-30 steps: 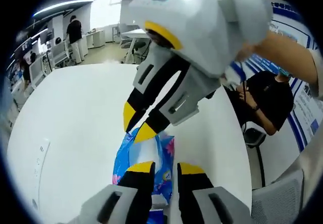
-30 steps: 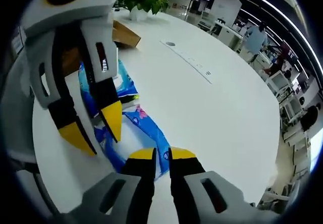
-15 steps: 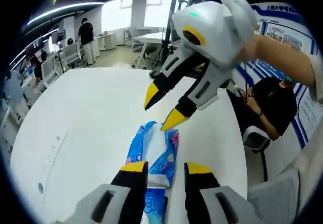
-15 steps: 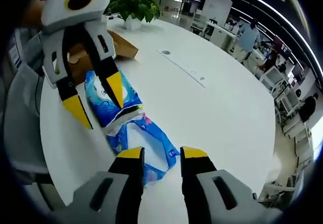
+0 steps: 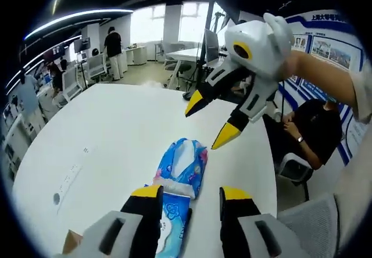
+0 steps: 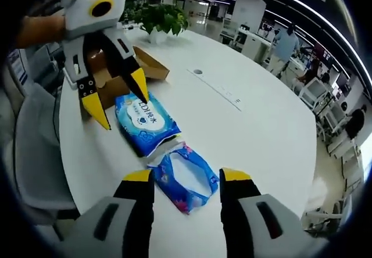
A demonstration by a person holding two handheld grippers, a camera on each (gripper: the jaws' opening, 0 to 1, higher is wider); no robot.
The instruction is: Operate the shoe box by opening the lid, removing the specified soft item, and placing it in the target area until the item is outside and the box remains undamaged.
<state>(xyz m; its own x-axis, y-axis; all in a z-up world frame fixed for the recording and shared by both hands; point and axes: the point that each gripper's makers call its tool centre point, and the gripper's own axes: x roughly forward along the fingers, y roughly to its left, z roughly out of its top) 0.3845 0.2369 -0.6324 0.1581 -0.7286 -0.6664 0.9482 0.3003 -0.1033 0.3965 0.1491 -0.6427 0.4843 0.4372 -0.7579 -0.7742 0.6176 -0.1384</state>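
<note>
Two soft packs on the white table (image 5: 104, 130): a blue flowered pack (image 5: 183, 165) at lower centre of the left gripper view, and a second blue pack with white print (image 5: 172, 230) touching its near end, low in the frame between that view's own jaws. Same pair in the right gripper view: flowered pack (image 6: 185, 176) at lower centre, printed pack (image 6: 145, 120) just above and left of it, ends touching. One open cardboard shoe box (image 6: 125, 78) at upper left of the right gripper view, flaps spread, just behind the printed pack; both packs outside it, flat on the table. Left gripper (image 5: 189, 195) at the bottom of its own view, jaws apart and holding nothing, straddling the printed pack's end without clamping it; seen again at upper left of the right gripper view (image 6: 119, 98), yellow tips spread above the box and printed pack. Right gripper (image 6: 186, 178) at the bottom of its own view, jaws wide apart, empty, either side of the flowered pack; seen also at upper right of the left gripper view (image 5: 210, 120), tips spread, clear above the table. One potted plant (image 6: 157, 17) at the top of the right gripper view. One seated person (image 5: 311, 133) at right of the left gripper view, one standing person (image 5: 114, 43) at upper left.
</note>
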